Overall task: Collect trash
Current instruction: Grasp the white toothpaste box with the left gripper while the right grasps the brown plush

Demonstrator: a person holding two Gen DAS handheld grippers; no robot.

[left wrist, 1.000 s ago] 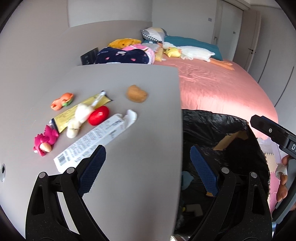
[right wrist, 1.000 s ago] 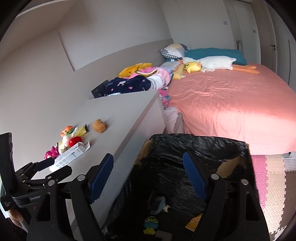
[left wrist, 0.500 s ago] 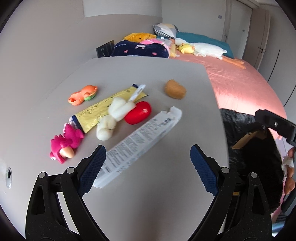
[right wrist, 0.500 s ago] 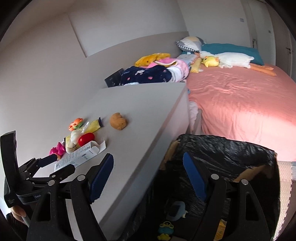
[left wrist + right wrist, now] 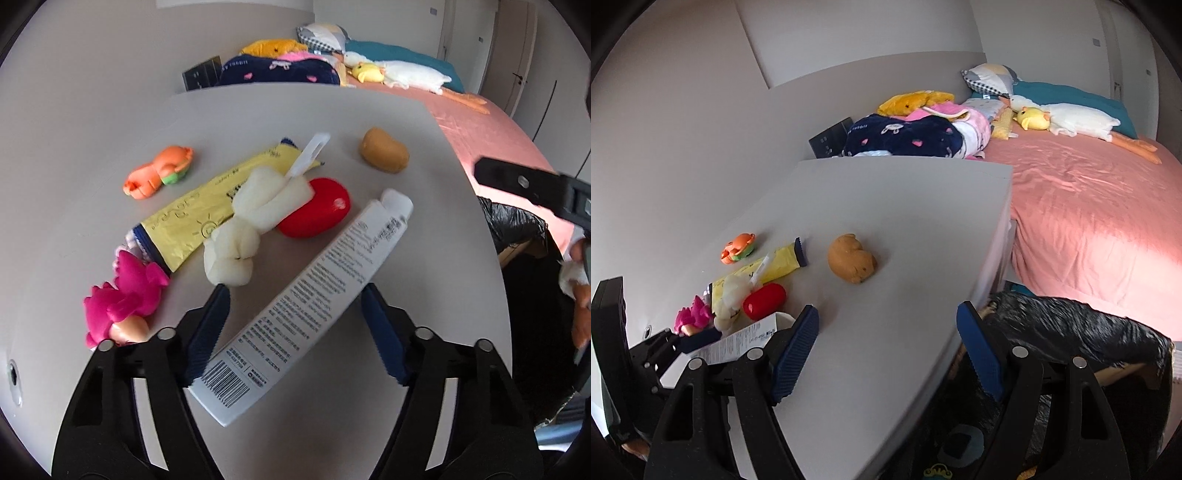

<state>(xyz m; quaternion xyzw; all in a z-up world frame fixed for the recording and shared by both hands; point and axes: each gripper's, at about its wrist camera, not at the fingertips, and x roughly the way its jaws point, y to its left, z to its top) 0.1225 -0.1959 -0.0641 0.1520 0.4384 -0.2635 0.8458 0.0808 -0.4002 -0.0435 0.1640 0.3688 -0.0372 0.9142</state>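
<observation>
1. Currently the left gripper (image 5: 295, 325) sits low over the table (image 5: 424, 332), jaws wide, with the white box (image 5: 306, 306) lying flat between the blue pads (image 5: 208, 332); neither pad touches it.
2. Box lies diagonally, barcode end nearest the camera, open flap end just beside the red toy (image 5: 316, 214).
3. Yellow packet (image 5: 192, 214) lies left of the box, with a knotted white cloth (image 5: 247, 229) on top of it.
4. Pink toy (image 5: 122, 295), orange toy (image 5: 159, 175) and brown toy (image 5: 384, 149) rest on the table, apart from the box.
5. Right gripper (image 5: 886, 350) hovers over the table edge, jaws wide, holding nothing.
6. Black bin bag (image 5: 1071, 332) stands open on the floor between table and bed (image 5: 1089, 206), below the right gripper; some items lie inside.
</observation>
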